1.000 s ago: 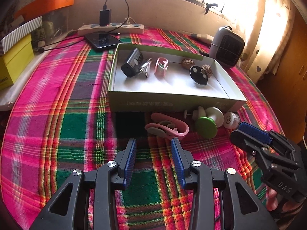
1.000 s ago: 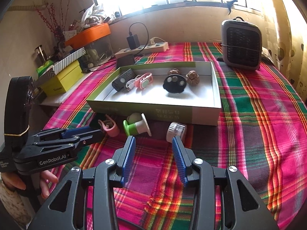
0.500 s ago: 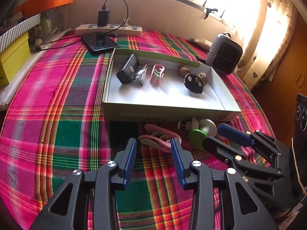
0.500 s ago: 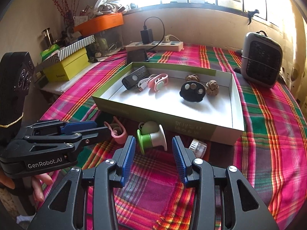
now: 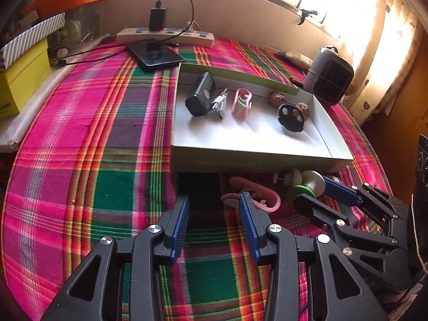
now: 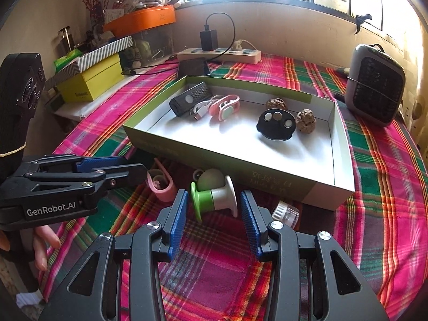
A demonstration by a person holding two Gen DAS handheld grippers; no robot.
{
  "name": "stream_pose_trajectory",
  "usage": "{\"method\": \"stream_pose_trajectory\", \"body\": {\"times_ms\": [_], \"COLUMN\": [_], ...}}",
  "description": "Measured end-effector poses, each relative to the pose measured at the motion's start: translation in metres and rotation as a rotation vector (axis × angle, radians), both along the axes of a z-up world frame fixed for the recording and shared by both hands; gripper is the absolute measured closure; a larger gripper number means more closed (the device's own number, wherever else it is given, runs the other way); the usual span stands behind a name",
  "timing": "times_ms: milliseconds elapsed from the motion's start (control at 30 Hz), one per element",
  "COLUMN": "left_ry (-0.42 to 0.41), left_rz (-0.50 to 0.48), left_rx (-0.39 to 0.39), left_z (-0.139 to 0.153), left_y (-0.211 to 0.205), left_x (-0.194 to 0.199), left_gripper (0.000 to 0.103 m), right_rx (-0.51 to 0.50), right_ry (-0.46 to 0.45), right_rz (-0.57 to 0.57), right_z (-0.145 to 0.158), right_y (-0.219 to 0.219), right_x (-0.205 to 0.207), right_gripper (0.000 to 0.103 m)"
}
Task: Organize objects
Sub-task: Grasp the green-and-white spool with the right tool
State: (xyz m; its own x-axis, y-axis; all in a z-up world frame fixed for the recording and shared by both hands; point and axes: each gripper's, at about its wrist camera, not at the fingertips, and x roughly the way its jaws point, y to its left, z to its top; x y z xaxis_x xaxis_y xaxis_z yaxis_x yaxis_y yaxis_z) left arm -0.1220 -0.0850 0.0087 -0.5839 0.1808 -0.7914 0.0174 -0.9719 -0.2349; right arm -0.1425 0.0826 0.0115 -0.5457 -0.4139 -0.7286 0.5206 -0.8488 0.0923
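A shallow green box (image 6: 345, 144) (image 5: 254, 160) lies on the plaid cloth and holds a black gadget, a cable, a pink clip, a black disc and two walnuts. In front of it lie a green-and-white spool (image 6: 214, 198) (image 5: 307, 187), a pink clip (image 6: 160, 184) (image 5: 254, 198) and a small clear cap (image 6: 285, 211). My right gripper (image 6: 214, 214) is open, its fingertips on either side of the spool's near end. My left gripper (image 5: 214, 214) (image 6: 128, 169) is open just left of the pink clip, its right fingertip in front of it.
A grey heater (image 6: 374, 85) stands right of the box. A power strip (image 6: 219, 53), charger and phone (image 5: 155, 53) lie behind it. Yellow and striped boxes (image 6: 88, 80) are stacked at the far left. Plaid cloth extends left and toward me.
My right gripper has moved forward and left until its fingers flank the green-and-white spool. My left gripper has closed in on the pink clip and shifted left. Both stay open.
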Motion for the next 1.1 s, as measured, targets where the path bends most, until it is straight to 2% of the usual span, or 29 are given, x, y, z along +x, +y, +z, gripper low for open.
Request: {"method": "stream_pose_trajectory", "body": {"times_ms": [100, 167, 333, 567, 667, 767, 967, 1100], "left_ry": [-0.006, -0.011, -0.008, 0.003, -0.002, -0.004, -0.006, -0.006], "left_rz": [0.015, 0.019, 0.014, -0.002, -0.004, -0.004, 0.001, 0.002], "left_rx": [-0.016, -0.014, -0.01, 0.003, 0.01, 0.007, 0.009, 0.01], "left_z": [-0.001, -0.001, 0.0, 0.004, 0.004, 0.004, 0.003, 0.003], "left_y": [-0.005, -0.007, -0.008, -0.006, -0.006, -0.006, -0.006, -0.008], "left_x": [-0.001, -0.001, 0.001, 0.006, 0.006, 0.005, 0.006, 0.007], "left_gripper": [0.066, 0.066, 0.066, 0.066, 0.066, 0.066, 0.066, 0.066], "right_rx": [-0.023, -0.026, -0.032, -0.101, -0.093, -0.17, -0.151, -0.137], "right_ry": [0.009, 0.016, 0.01, -0.039, -0.023, -0.059, -0.082, -0.065], "right_rz": [0.001, 0.0, 0.016, 0.04, 0.027, 0.084, 0.127, 0.106], "right_z": [0.002, 0.004, 0.004, 0.002, 0.005, 0.008, 0.001, 0.001], "right_y": [0.003, 0.003, 0.0, 0.002, 0.002, 0.004, -0.01, -0.015], "right_x": [0.002, 0.002, 0.005, 0.012, 0.016, 0.019, 0.02, 0.015], "right_gripper": [0.062, 0.068, 0.068, 0.068, 0.068, 0.068, 0.068, 0.068]}}
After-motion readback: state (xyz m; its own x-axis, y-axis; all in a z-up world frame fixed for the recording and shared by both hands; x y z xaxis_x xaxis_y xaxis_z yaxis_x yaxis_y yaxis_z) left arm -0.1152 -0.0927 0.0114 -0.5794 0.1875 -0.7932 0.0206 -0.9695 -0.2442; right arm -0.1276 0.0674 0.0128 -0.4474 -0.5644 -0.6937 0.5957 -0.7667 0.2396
